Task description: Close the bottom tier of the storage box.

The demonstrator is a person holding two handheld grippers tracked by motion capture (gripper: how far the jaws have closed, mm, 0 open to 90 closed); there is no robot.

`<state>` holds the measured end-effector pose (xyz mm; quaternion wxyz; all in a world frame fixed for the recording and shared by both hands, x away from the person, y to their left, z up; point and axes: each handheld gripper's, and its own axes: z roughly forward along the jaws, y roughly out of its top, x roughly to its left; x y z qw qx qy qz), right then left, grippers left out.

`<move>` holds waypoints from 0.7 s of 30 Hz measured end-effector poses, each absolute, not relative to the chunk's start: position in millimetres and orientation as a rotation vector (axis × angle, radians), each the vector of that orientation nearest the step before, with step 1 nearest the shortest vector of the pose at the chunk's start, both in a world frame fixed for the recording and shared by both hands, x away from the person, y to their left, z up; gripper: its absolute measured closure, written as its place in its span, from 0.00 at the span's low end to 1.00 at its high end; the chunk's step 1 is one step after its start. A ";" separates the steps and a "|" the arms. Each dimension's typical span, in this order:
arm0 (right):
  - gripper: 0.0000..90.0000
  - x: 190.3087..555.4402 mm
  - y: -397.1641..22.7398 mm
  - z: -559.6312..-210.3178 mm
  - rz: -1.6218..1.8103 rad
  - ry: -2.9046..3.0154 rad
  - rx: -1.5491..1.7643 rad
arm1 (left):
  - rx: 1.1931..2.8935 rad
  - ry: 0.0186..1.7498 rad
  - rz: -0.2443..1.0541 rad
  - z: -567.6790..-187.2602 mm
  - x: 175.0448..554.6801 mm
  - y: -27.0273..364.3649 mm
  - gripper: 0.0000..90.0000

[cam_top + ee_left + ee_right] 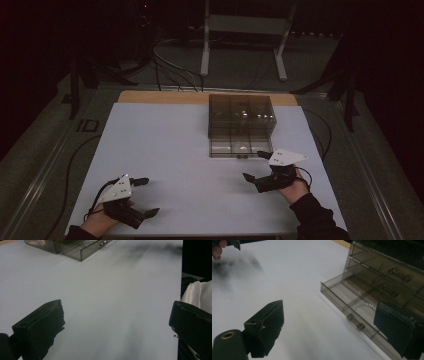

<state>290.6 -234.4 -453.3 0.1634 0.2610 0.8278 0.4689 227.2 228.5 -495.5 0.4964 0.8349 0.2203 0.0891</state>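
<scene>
A smoky transparent drawer box [241, 112] stands at the table's far middle. Its bottom drawer [235, 148] is pulled out toward me, with two small knobs on its front. In the right gripper view the open drawer [342, 293] holds a white beaded string [364, 305]. My right gripper [256, 165] is open just in front of the drawer's right end, one jaw close to the drawer front and nothing between the jaws [329, 325]. At the near left corner my left gripper [146, 196] is open over bare table [116, 322], far from the box [75, 248].
The white table board [175, 150] ends in a wooden strip at the back. Cables and a white stand's legs [205, 55] lie on the dark floor beyond. A white cloth [200, 293] shows past the table's edge in the left gripper view.
</scene>
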 end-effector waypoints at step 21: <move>0.10 311.7 -196.3 -449.4 1.320 2.348 0.680 | 2.023 0.530 0.214 -495.5 227.6 228.3 0.00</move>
